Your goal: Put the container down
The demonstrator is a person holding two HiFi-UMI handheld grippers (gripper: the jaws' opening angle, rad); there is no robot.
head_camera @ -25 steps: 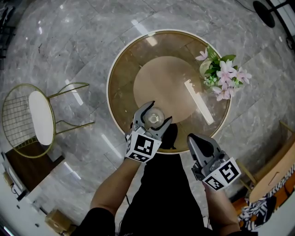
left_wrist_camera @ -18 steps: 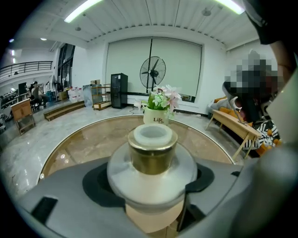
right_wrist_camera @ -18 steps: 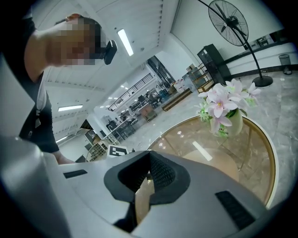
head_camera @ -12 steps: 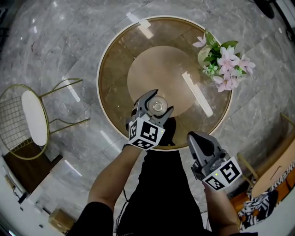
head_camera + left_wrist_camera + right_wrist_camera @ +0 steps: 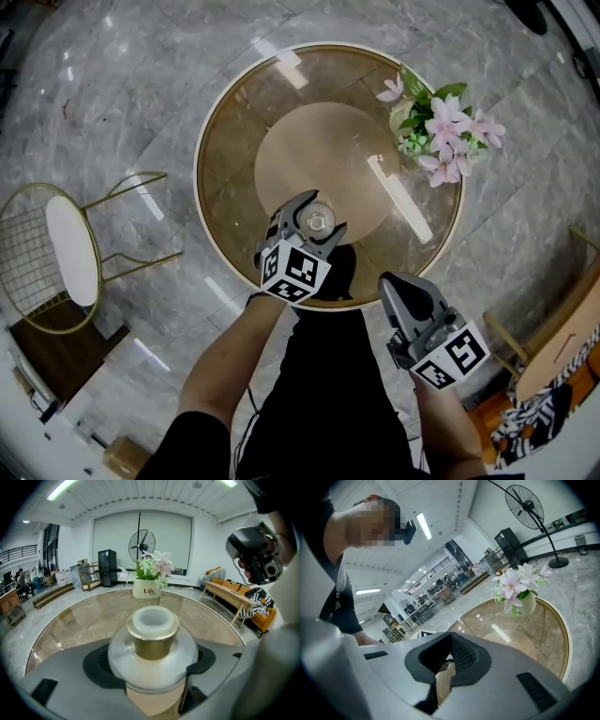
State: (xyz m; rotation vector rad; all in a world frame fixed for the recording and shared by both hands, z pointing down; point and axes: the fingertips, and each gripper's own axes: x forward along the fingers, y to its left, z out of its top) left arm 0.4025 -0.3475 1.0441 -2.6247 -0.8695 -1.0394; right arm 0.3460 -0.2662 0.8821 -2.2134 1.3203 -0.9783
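A small frosted container (image 5: 319, 223) with a gold collar and a white open neck sits between the jaws of my left gripper (image 5: 320, 215), which is shut on it over the near part of the round glass table (image 5: 225, 141). In the left gripper view the container (image 5: 152, 639) fills the middle, upright, with the dark pads (image 5: 96, 665) pressed on both its sides. Whether its base touches the glass is hidden. My right gripper (image 5: 405, 284) hangs off the table's near edge, jaws shut and holding nothing; its black pads (image 5: 461, 656) meet.
A white pot of pink flowers (image 5: 433, 131) stands at the table's far right rim. A gold wire chair (image 5: 66, 248) is on the floor to the left, a wooden bench (image 5: 562, 347) to the right. A standing fan (image 5: 140, 545) is far behind.
My left gripper has carried the container a little farther in over the table. The right gripper has stayed where it was.
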